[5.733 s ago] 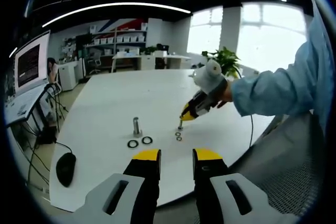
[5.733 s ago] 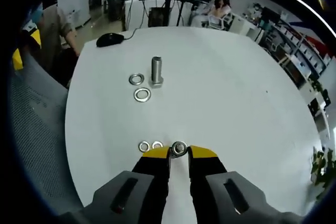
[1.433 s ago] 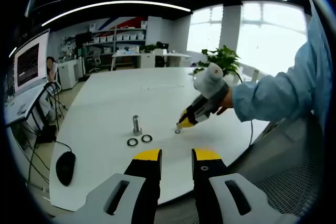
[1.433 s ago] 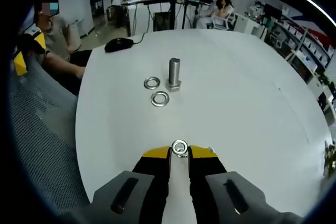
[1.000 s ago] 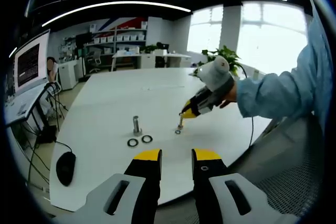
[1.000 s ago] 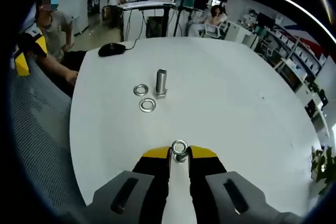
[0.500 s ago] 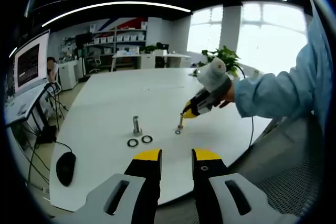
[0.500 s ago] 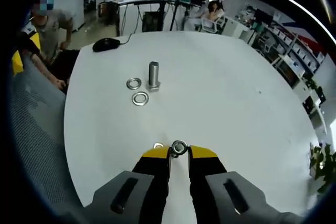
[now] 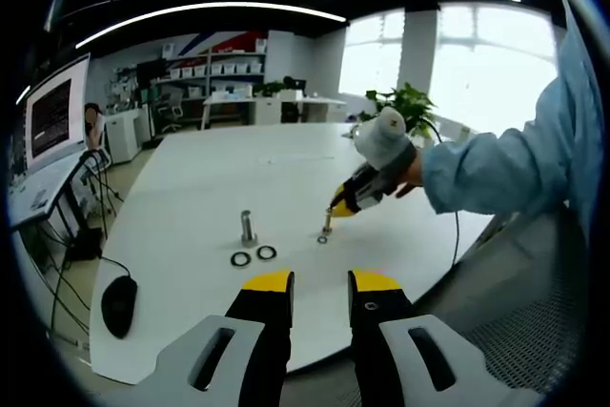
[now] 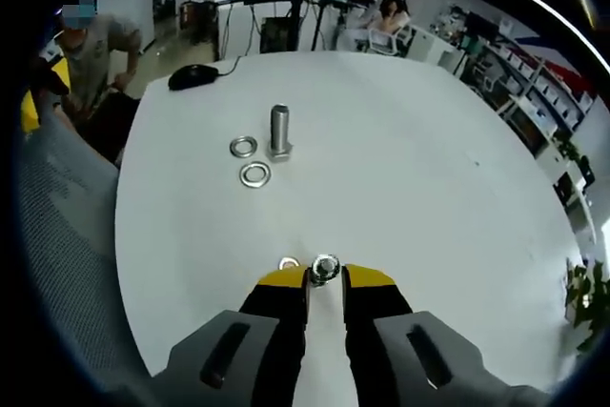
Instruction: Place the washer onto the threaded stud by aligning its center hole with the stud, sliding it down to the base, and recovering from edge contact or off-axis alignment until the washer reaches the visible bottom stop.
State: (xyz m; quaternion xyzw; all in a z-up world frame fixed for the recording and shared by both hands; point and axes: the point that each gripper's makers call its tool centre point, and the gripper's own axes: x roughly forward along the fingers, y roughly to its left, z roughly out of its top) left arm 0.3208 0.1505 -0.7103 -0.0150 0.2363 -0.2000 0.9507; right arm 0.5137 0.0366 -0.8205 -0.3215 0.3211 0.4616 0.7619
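A large threaded stud (image 9: 248, 228) (image 10: 279, 131) stands upright on the white table (image 10: 410, 169), with two large washers (image 10: 244, 147) (image 10: 255, 174) flat beside it. My right gripper (image 10: 325, 278) (image 9: 341, 207) is shut on a small upright stud (image 10: 326, 268) (image 9: 327, 224) whose ringed end shows between its yellow tips. That stud's lower end is down at the table. One small washer (image 10: 288, 263) (image 9: 322, 239) lies just beside it. My left gripper (image 9: 319, 283) hangs open over the near table edge, well short of the large stud, with nothing between its fingers.
A black mouse (image 9: 119, 305) (image 10: 193, 74) with its cable lies near the table's rim. A blue sleeve (image 9: 496, 173) holds the right gripper. A person (image 10: 91, 45) sits beyond the table edge. Desks, shelves and a plant (image 9: 410, 107) stand further off.
The right gripper rose and tilted with the small stud, then came back down to the table. Two small washers lay beside it before, one now. The left gripper has held still.
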